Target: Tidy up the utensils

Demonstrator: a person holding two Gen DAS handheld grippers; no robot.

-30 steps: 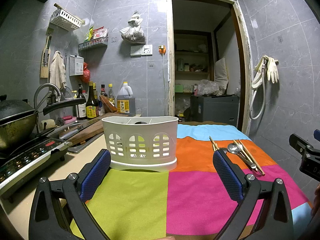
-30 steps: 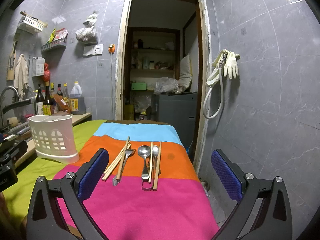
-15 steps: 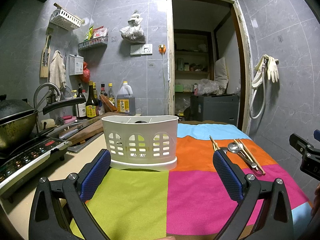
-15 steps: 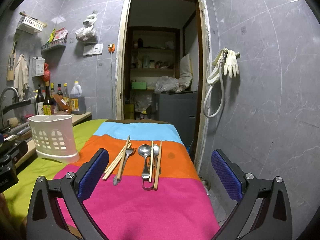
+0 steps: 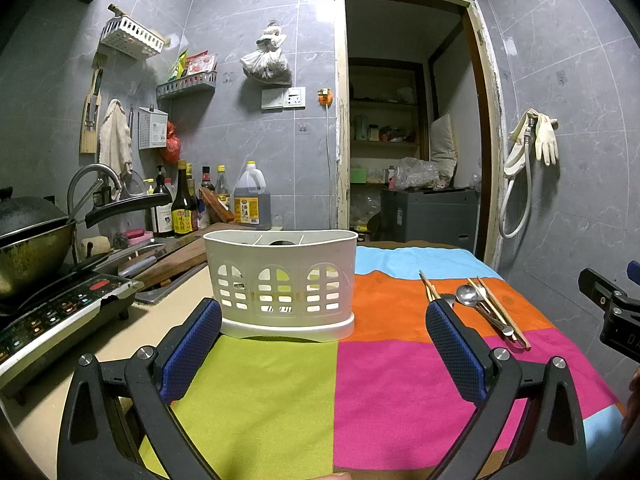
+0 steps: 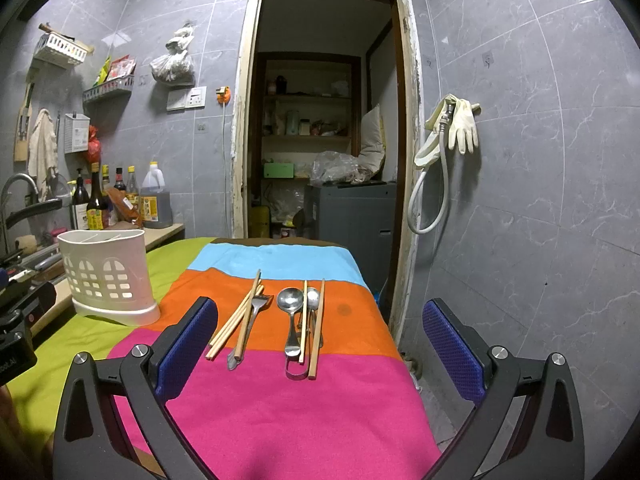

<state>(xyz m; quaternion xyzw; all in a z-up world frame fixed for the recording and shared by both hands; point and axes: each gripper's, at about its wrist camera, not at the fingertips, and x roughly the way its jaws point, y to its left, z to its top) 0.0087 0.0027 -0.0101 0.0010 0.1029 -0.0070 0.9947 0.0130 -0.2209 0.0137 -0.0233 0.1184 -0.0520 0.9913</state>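
Observation:
A white plastic utensil holder (image 5: 282, 282) (image 6: 108, 276) with arched cut-outs stands upright on the striped cloth (image 5: 400, 380), where green meets orange. Utensils lie on the orange band: wooden chopsticks (image 6: 236, 318), a fork (image 6: 252, 316), two metal spoons (image 6: 291, 312) and more chopsticks (image 6: 317, 328). In the left wrist view the spoons (image 5: 476, 304) and chopsticks (image 5: 502, 312) lie to the right. My left gripper (image 5: 322, 324) is open, just short of the holder. My right gripper (image 6: 320, 322) is open, framing the utensils from the near side. Both hold nothing.
To the left are an induction cooker (image 5: 60, 312) with a wok (image 5: 28, 252), a sink with a tap (image 5: 92, 184) and bottles (image 5: 184, 204). A doorway (image 6: 320, 140) opens behind the table. A hose and gloves (image 6: 452, 132) hang on the right wall.

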